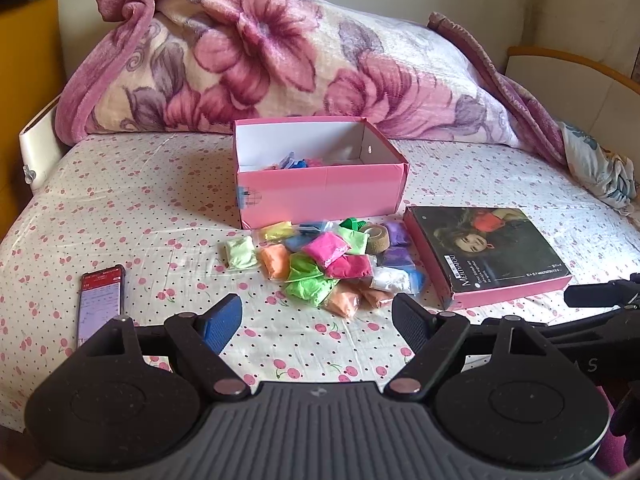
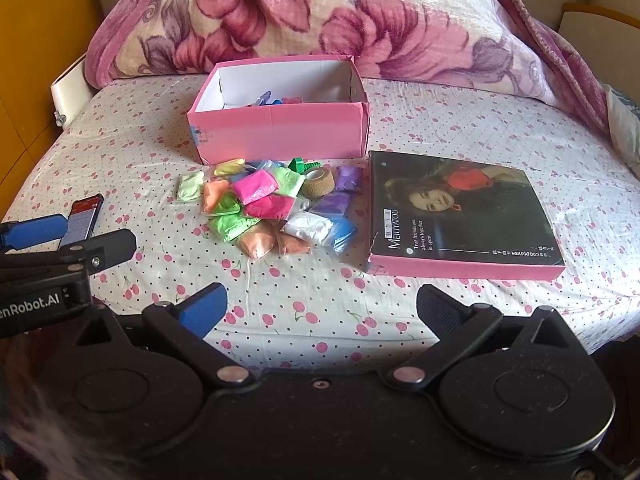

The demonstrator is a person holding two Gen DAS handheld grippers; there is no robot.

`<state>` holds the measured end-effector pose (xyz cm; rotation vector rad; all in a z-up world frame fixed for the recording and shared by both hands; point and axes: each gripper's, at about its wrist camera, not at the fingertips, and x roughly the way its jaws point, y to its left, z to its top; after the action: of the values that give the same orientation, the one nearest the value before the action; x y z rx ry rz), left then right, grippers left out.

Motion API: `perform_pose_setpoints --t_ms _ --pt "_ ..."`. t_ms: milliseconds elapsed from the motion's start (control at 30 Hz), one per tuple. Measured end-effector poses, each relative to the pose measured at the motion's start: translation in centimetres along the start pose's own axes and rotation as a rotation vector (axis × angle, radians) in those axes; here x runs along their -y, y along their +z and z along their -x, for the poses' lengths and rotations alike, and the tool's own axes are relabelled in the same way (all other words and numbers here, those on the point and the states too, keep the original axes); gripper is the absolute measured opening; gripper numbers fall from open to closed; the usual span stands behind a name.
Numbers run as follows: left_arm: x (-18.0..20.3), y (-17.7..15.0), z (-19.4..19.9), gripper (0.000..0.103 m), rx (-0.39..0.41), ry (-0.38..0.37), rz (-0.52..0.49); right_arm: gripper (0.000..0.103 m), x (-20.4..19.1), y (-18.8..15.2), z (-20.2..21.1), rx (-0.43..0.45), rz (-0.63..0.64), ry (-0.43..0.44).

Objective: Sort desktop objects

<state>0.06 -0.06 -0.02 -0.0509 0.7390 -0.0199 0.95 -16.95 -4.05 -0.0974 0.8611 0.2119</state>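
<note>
A pile of small coloured clay packets lies on the bed in front of an open pink box. The box holds a few blue and pink items. A roll of tan tape and a green plastic piece sit at the pile's far side. The box lid, dark with a portrait, lies right of the pile. My left gripper is open, short of the pile. My right gripper is open too, with nothing between its fingers.
A phone with a lit screen lies on the cherry-print sheet at the left. A floral blanket is heaped behind the box. The left gripper's fingers show at the left edge of the right wrist view.
</note>
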Motion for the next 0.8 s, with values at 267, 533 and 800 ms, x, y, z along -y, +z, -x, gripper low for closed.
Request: perform_pose_setpoints --t_ms 267,533,800 --pt "-0.3 0.1 -0.2 0.082 -0.003 -0.011 0.011 0.102 -0.3 -0.3 0.0 -0.002 0.003 -0.004" --pt "0.3 0.3 -0.2 0.082 0.012 -0.006 0.017 0.102 -0.5 -0.1 -0.3 -0.004 0.003 -0.002" --pt "-0.9 0.1 -0.7 0.082 0.016 -0.016 0.010 0.102 -0.7 0.0 -0.1 0.000 0.005 -0.003"
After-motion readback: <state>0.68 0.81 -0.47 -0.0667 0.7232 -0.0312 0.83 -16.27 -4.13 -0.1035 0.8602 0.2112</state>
